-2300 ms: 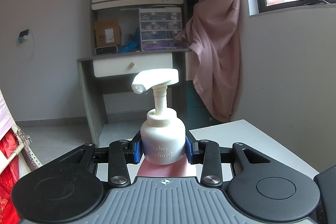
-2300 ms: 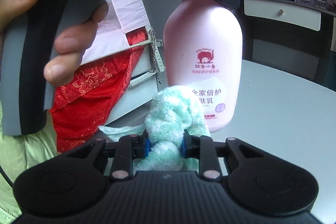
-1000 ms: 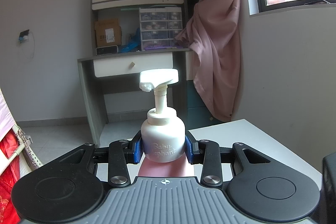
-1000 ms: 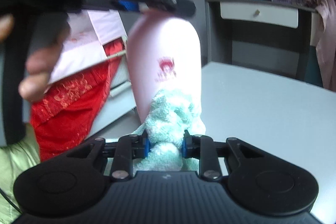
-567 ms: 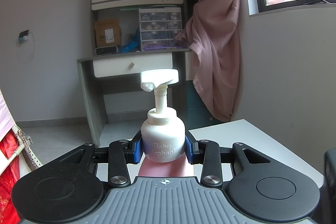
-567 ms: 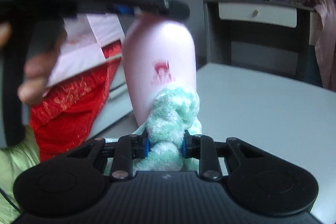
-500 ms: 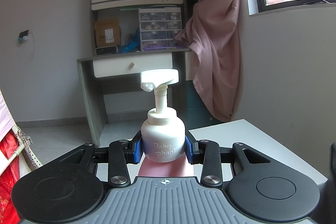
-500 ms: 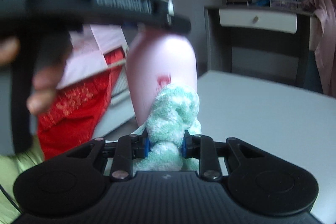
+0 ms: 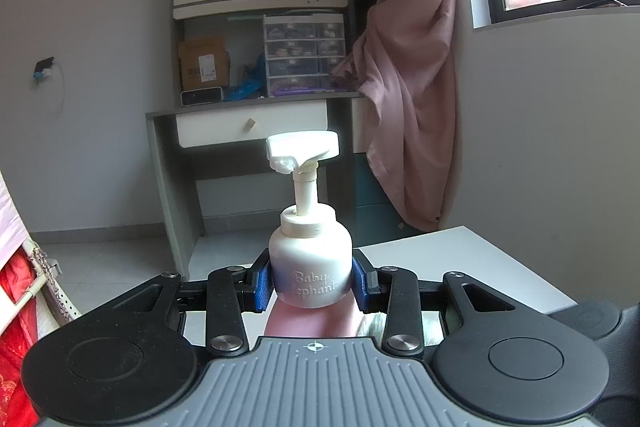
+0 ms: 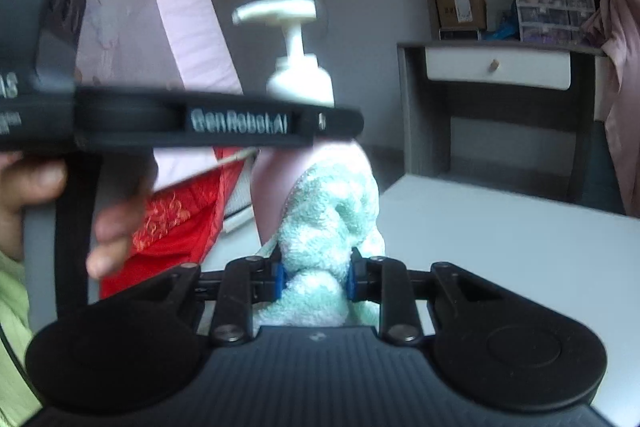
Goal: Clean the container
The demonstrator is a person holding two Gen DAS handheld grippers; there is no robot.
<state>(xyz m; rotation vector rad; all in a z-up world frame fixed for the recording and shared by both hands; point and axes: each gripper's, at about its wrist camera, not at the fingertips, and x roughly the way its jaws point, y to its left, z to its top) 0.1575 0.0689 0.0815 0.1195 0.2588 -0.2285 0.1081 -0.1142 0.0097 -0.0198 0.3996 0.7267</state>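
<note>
My left gripper point(image 9: 311, 281) is shut on the white cap of a pink pump bottle point(image 9: 310, 267) and holds it upright above the white table point(image 9: 460, 267). The pump head point(image 9: 303, 147) has dried foam at its spout. In the right wrist view the same bottle point(image 10: 272, 187) shows its pink body below the left gripper's black bar point(image 10: 240, 125). My right gripper point(image 10: 316, 273) is shut on a pale green towel point(image 10: 332, 211), which presses against the bottle's lower body.
The white table point(image 10: 520, 247) stretches right of the bottle. A grey desk with a white drawer point(image 9: 248, 125) and shelves stands behind. A pink curtain point(image 9: 408, 67) hangs right. A cot with red cloth point(image 10: 176, 219) is at left.
My right gripper with the towel has dropped lower along the bottle's pink body, so the pump head now shows above the left gripper. The left gripper holds the bottle still.
</note>
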